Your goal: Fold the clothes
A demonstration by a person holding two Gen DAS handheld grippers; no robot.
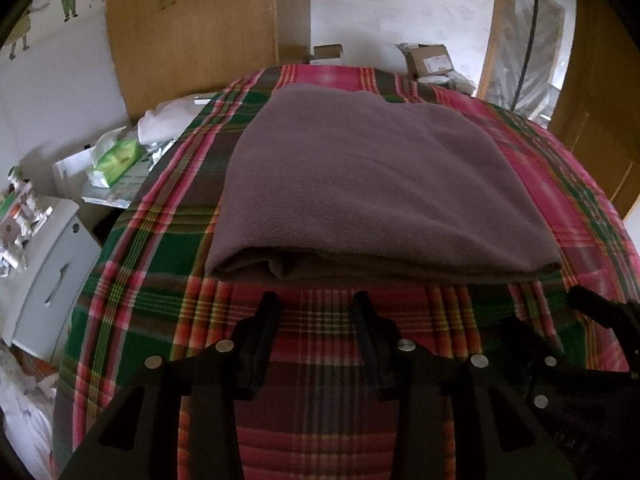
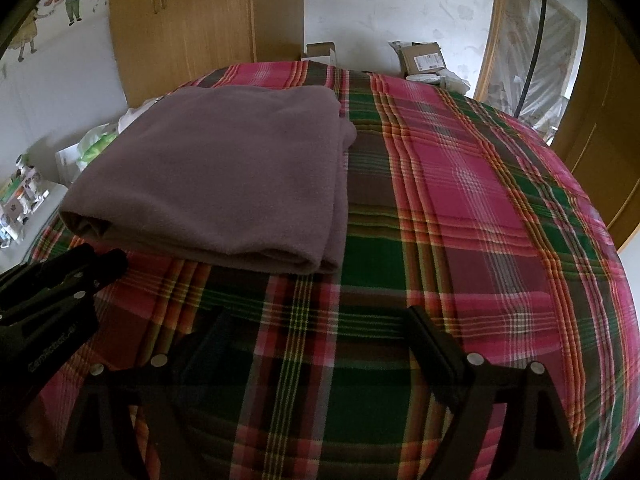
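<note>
A bed covered with a red, green and pink plaid blanket (image 2: 460,184) fills the room's middle, with a wooden wardrobe (image 2: 180,20) and a white wall behind it. At the bed's far edge stand cardboard boxes (image 2: 424,58); what they hold cannot be made out. To the left, beside the bed, a green tissue pack (image 1: 118,158) lies among white bags and papers on a low surface.

The mauve fleece garment (image 1: 376,184) lies folded into a thick rectangle on the plaid blanket, its rounded fold facing the cameras.

The left gripper (image 1: 316,304) hovers just short of that near fold, jaws parted and empty. The right gripper (image 2: 316,320) is over bare blanket to the garment's right, jaws spread wide and gripping nothing. Each gripper shows at the edge of the other's view.
</note>
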